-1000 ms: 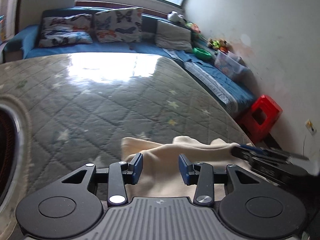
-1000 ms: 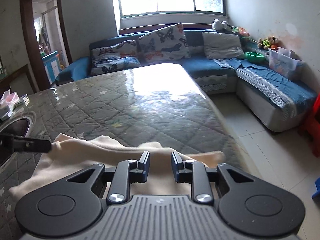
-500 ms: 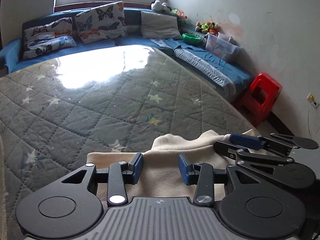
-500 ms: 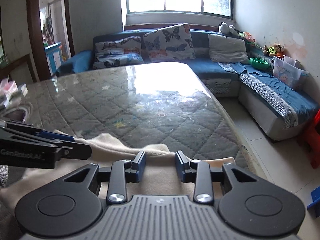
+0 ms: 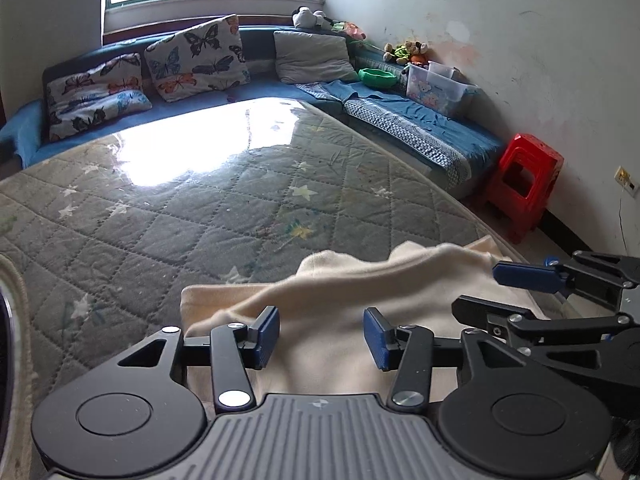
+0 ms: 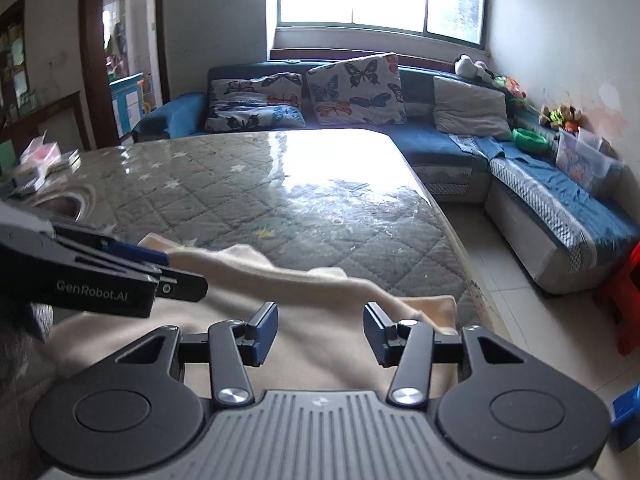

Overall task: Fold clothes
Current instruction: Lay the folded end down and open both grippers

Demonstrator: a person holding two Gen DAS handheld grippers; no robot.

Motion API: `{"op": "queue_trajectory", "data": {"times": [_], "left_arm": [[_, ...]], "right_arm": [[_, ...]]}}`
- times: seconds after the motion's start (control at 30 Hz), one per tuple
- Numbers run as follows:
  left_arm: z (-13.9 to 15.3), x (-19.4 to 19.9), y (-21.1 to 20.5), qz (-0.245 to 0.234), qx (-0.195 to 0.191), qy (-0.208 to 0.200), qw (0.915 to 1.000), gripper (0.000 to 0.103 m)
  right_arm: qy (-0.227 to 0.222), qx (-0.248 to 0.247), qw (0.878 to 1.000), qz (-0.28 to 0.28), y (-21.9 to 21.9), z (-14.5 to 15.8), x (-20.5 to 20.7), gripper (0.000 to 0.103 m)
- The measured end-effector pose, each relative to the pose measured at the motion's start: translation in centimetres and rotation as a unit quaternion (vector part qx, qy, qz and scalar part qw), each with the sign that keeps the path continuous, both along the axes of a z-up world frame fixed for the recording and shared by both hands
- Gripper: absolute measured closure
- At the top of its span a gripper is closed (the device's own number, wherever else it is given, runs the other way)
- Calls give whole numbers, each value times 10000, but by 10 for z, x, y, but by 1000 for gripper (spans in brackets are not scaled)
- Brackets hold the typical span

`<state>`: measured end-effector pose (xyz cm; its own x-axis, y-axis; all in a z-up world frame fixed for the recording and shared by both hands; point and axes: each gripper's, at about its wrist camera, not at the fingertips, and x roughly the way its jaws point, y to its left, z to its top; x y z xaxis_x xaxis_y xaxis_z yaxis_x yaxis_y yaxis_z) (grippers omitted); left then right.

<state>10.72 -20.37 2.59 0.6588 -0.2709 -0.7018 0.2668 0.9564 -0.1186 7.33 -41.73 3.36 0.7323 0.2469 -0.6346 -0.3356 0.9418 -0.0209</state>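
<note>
My left camera looks low over the cream garment (image 5: pixel 360 292) toward the sofa (image 5: pixel 404 120); my right one (image 6: pixel 304 308) does likewise, sharing the quilted table (image 6: pixel 240 192).

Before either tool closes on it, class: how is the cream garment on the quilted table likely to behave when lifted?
The cream garment already lies in soft humps and folds, so it will probably sag and drape, not hold shape. It looks thick and fleecy, so likely light but bulky. The table shines under a glossy cover, so the cloth may slide when pushed. Both the left tool and right tool are open.
</note>
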Motion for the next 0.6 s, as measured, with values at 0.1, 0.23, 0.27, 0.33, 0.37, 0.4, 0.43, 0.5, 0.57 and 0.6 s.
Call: {"op": "queue_trajectory", "data": {"times": [0.1,0.23,0.27,0.33,0.37,0.4,0.43,0.5,0.57,0.6], "left_arm": [[3,-16,-1,-44,100,-91,9999,51],[5,-40,2,-77,269,-232,9993,48],[4,-47,3,-84,309,-276,9991,48],[1,-57,7,-93,405,-341,9986,48],[-1,-60,9,-89,440,-349,9984,48],[-4,-64,11,-84,475,-355,9982,48],[-7,-67,12,-80,510,-360,9980,48],[-13,-70,14,-43,546,-376,9978,48],[-14,-73,14,16,578,-428,9974,48],[-12,-75,15,30,549,-465,9974,48]], "right_arm": [[1,-54,10000,78,0,2,-15,51],[10,-42,10000,79,-3,1,-37,50],[11,-38,10000,70,-3,0,-42,50],[22,-30,10000,49,-5,-2,-51,50],[51,-32,10000,29,-6,-6,-54,50],[80,-33,10000,9,-7,-9,-57,50],[101,-37,9999,-9,-7,-13,-60,50],[73,-45,10000,-38,-8,-17,-63,50],[50,-30,9999,-84,-8,-15,-65,50],[9,-35,10000,-88,-8,-13,-66,50]]}}
